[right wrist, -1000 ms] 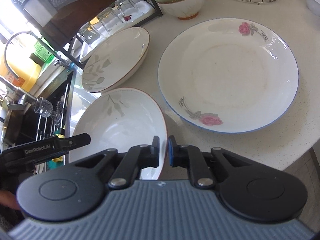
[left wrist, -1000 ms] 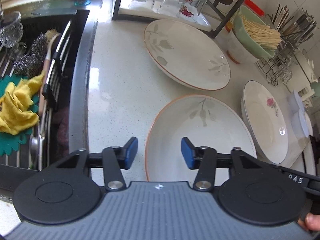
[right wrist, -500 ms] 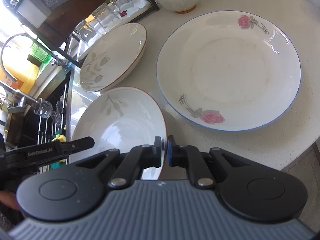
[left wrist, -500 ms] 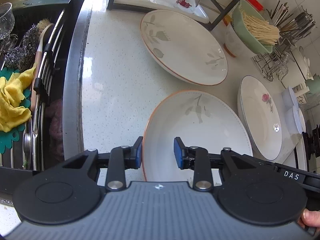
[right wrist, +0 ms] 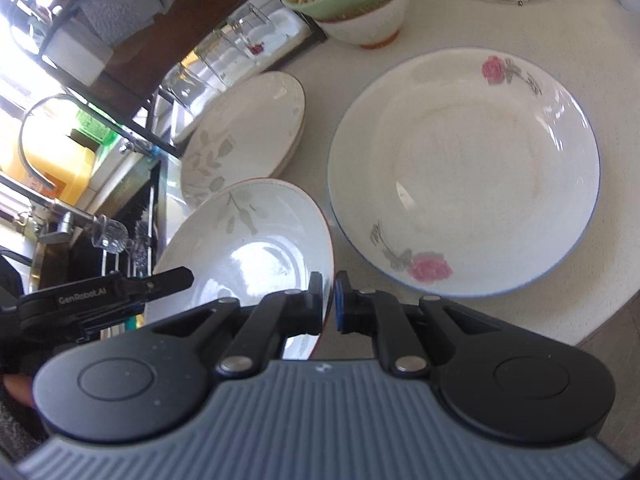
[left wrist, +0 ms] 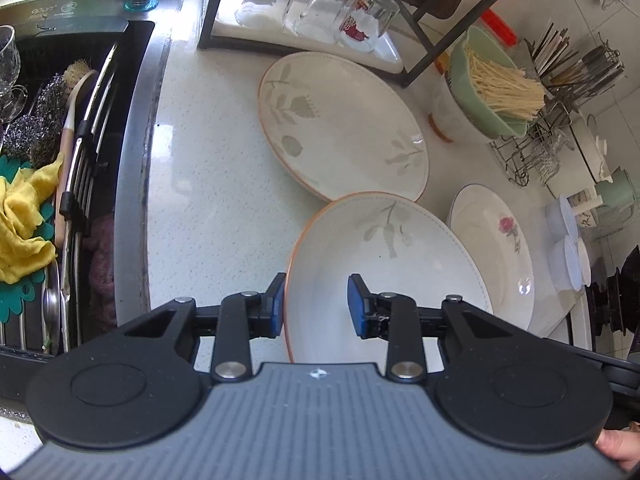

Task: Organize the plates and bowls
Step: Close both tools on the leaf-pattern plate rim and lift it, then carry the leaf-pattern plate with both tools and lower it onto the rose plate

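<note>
Both wrist views steep, close; share leaf-print bowl (left wrist: 384, 256).

sunlit pale speckled countertop (left wrist: 224, 184) beside a dark sink (left wrist: 132, 128).

The right gripper (right wrist: 328, 300) pinches the leaf-patterned bowl (right wrist: 244, 248) (rim between its fingers (right wrist: 316, 300)).

- The left hand-held gripper (left wrist: 316, 300) points steeply downward, its blue pads (left wrist: 357, 304) partly apart; they straddle a rim, and contact cannot be confirmed.
- The right hand-held gripper (right wrist: 328, 300) also tilts downward, its pads pinched nearly together on a thin rim.
- A fingertip (left wrist: 616, 446) shows beside the left body.
</note>
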The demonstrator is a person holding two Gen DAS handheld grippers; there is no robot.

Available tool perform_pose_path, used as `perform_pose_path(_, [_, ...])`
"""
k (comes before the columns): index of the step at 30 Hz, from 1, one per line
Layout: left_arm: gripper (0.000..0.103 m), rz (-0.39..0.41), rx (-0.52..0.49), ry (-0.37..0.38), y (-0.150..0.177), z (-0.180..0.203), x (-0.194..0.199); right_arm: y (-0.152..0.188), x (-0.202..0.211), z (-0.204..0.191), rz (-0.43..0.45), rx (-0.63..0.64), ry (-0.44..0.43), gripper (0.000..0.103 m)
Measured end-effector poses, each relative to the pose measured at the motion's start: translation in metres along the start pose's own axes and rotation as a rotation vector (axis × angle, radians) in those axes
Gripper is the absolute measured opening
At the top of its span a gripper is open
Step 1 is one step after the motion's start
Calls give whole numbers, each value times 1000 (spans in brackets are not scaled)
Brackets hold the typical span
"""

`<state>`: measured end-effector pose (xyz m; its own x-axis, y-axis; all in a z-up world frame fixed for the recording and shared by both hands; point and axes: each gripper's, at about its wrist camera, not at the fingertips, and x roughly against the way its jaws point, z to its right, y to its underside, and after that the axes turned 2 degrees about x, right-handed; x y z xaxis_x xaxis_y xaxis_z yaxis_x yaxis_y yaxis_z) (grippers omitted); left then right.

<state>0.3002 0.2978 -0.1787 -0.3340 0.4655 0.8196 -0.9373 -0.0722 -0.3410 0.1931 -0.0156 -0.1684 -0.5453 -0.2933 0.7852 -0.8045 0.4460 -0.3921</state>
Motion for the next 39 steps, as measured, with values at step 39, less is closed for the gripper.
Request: perform_pose_path(39, [36,-64,9,-102,-22,164,-85,-93,22,148,-92,-11,-71,9])
